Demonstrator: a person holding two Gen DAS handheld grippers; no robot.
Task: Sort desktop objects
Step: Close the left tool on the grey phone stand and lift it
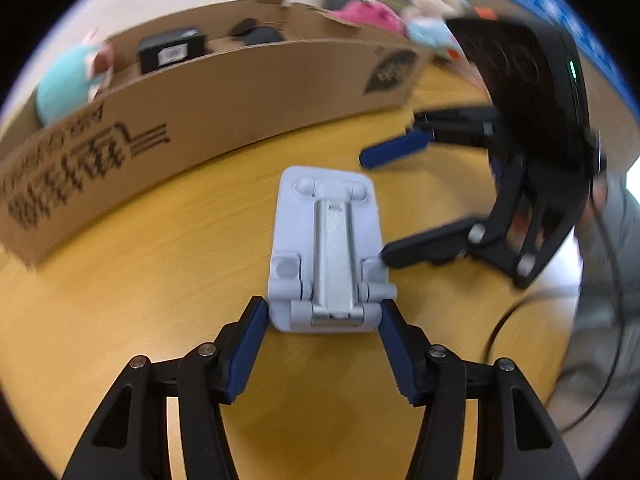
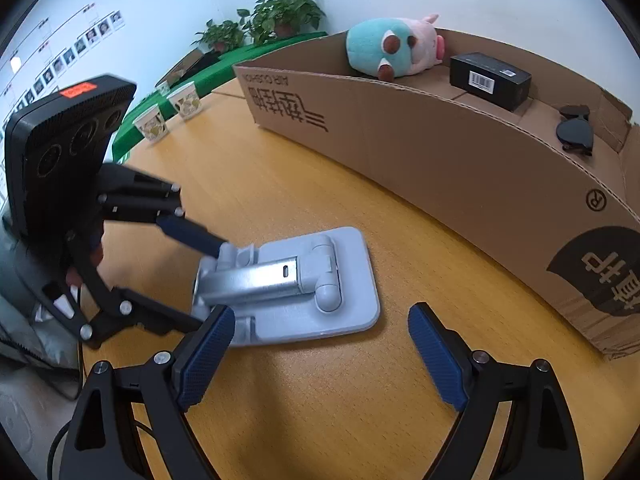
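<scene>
While flat on worktop (image 1: 140, 280) before box (image 1: 240, 92) | stand (image 1: 326, 252): stiff, hinged, likely light | left gripper (image 1: 324, 312) half-open, flanking hinge end, grip unclear | right gripper (image 2: 320, 344) wide, empty | grip rigid hinge end.

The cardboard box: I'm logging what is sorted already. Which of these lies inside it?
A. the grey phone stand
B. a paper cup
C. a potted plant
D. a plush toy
D: the plush toy sits inside the cardboard box; the phone stand lies on the table.
</scene>
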